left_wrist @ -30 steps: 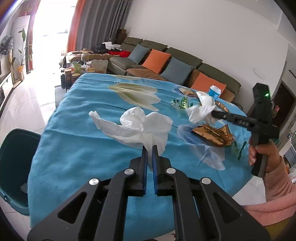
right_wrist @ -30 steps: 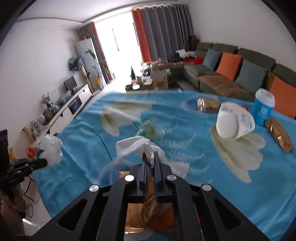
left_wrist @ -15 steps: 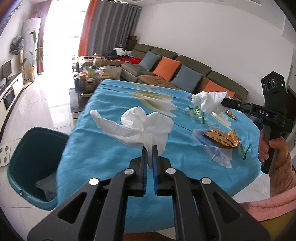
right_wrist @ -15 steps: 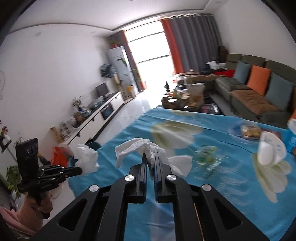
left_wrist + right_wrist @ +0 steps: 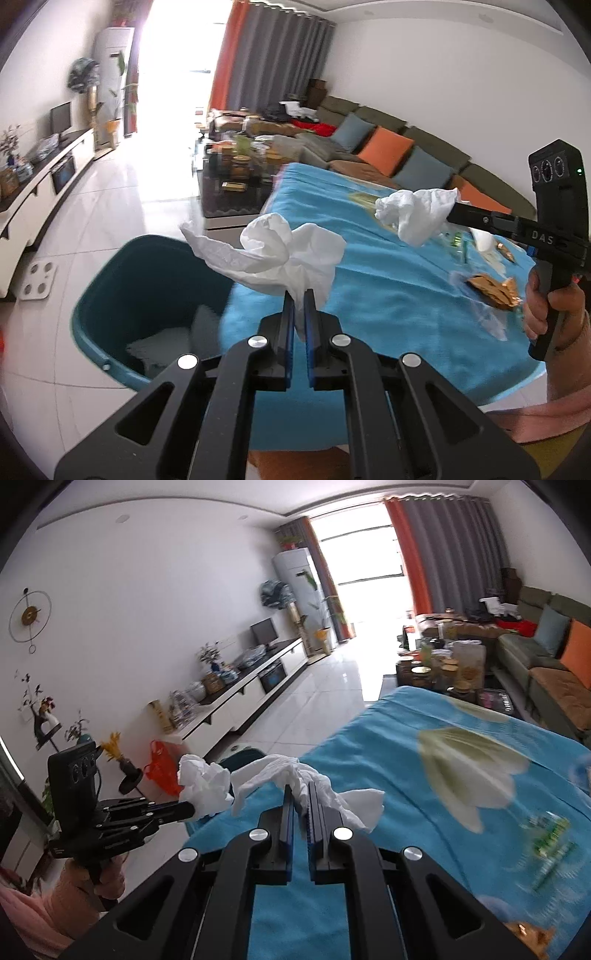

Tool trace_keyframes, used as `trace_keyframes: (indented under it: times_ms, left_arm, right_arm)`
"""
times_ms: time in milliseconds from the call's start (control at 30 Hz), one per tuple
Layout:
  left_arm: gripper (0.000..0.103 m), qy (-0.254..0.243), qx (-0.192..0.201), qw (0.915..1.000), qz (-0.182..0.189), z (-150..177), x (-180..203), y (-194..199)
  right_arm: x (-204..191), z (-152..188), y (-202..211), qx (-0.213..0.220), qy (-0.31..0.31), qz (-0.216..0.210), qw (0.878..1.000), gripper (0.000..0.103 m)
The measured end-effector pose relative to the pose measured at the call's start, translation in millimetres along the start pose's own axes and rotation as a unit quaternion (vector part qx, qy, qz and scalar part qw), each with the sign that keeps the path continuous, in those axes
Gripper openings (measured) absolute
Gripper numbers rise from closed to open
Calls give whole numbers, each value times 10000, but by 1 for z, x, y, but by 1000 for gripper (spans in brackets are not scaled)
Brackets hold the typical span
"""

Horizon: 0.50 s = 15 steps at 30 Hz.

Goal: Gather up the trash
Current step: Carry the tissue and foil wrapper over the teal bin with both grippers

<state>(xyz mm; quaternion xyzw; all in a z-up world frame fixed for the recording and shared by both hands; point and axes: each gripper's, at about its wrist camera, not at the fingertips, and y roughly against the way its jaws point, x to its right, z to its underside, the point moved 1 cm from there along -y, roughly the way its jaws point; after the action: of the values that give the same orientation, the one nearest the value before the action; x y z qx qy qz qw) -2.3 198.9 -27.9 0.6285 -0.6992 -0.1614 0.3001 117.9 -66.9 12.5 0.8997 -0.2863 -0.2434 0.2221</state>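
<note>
My left gripper point(image 5: 299, 295) is shut on a crumpled white tissue point(image 5: 273, 251), held in the air over the left edge of the table, above the rim of a teal bin point(image 5: 122, 280). My right gripper point(image 5: 301, 788) is shut on a second white tissue point(image 5: 351, 805) over the blue tablecloth point(image 5: 388, 746). In the left wrist view the right gripper point(image 5: 448, 214) and its tissue point(image 5: 417, 214) hang over the table to the right. The right wrist view shows the left gripper point(image 5: 190, 808) with its tissue point(image 5: 203, 782) at the left.
The bin stands on the tiled floor beside the table and holds some pale paper point(image 5: 162, 343). A gold wrapper point(image 5: 491, 288) and a green wrapper point(image 5: 550, 842) lie on the cloth. A low coffee table point(image 5: 236, 173) and a sofa point(image 5: 388, 147) stand beyond.
Both grippers have swung left with their tissues, from over the middle of the table toward its left edge. The teal bin has come into fuller view below the left gripper.
</note>
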Motion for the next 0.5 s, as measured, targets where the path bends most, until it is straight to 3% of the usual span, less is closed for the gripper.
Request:
trace_keyframes:
  times_ms: [500]
  left_arm:
    - [6,370,-178,9975,-571,3,-59,-6]
  right_arm:
    - [-44,-18,-69,-414,279,-450,9977,5]
